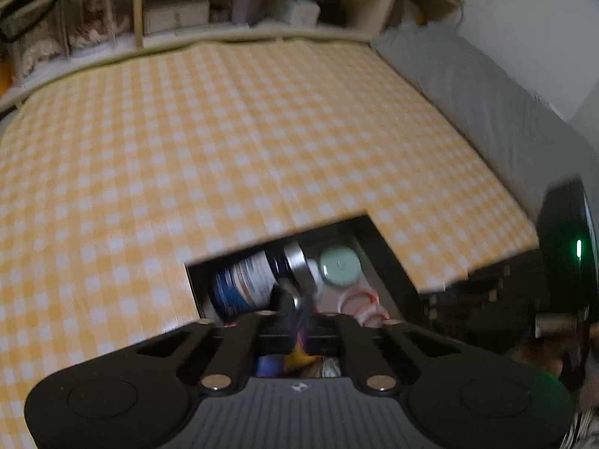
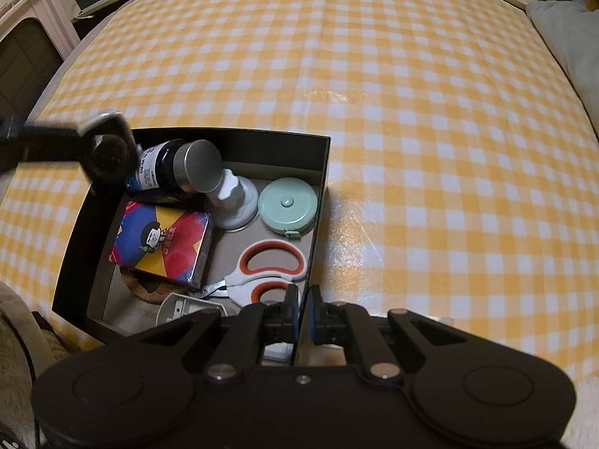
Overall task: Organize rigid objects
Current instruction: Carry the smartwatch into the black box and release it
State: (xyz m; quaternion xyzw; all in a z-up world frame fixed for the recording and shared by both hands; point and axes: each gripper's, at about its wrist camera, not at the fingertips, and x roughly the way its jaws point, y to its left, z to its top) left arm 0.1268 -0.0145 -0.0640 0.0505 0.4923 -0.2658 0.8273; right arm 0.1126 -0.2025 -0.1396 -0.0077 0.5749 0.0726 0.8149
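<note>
Checked tablecloth [image 2: 411, 112] bears one black box [image 2: 322, 172] holding one scissors [image 2: 269, 265].

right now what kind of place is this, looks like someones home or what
Probably a lived-in room at home, not a workshop. A yellow-and-white checked tablecloth covers the table, cluttered wooden cubby shelves stand behind it, and a black open box holds household odds and ends like red-handled scissors.

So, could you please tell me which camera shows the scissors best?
The right wrist view: the scissors lie in the box, both red-lined handles plain. The left wrist view catches only a blurred handle.
</note>
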